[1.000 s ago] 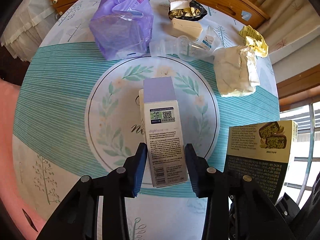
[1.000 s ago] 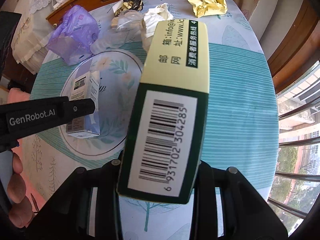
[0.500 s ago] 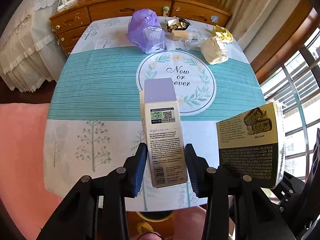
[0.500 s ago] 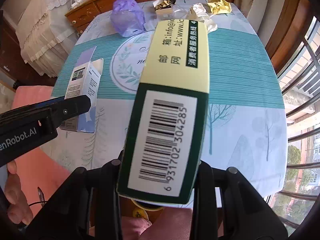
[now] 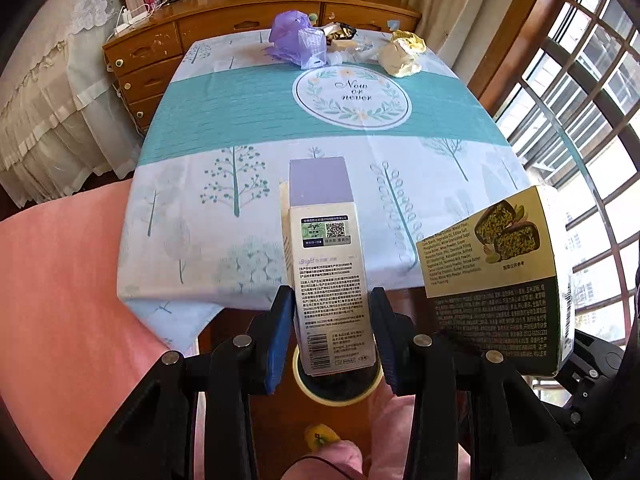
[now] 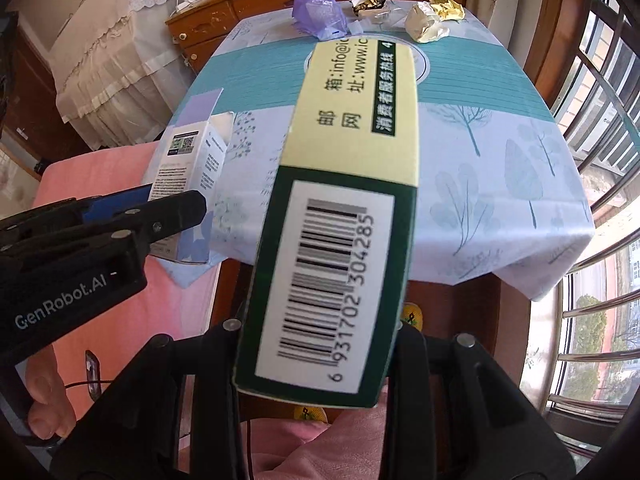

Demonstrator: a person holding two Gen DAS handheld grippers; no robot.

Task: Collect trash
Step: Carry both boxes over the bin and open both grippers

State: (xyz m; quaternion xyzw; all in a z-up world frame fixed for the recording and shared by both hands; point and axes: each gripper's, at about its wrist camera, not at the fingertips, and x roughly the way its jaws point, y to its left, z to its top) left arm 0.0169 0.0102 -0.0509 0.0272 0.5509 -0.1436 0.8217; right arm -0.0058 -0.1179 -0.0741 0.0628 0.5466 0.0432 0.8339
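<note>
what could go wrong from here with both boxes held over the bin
1. The left tongs pinch only the bottom end of the tall purple-and-white box, so it could tip or slip out before it is over the bin.
2. The green snack box in the right tongs is large against the bin's small round opening, so it may catch on the rim or land on the floor.
3. The two boxes hang close together and could knock each other.

You see the table [image 5: 248, 128] under a cloth banded teal and white with printed trees. At its far end lie a purple plastic bag [image 5: 296, 42], a dark foil wrapper [image 5: 340, 32], a cream crumpled paper wad [image 5: 398, 60] and a yellow wrapper [image 5: 410, 40] just behind it.
</note>
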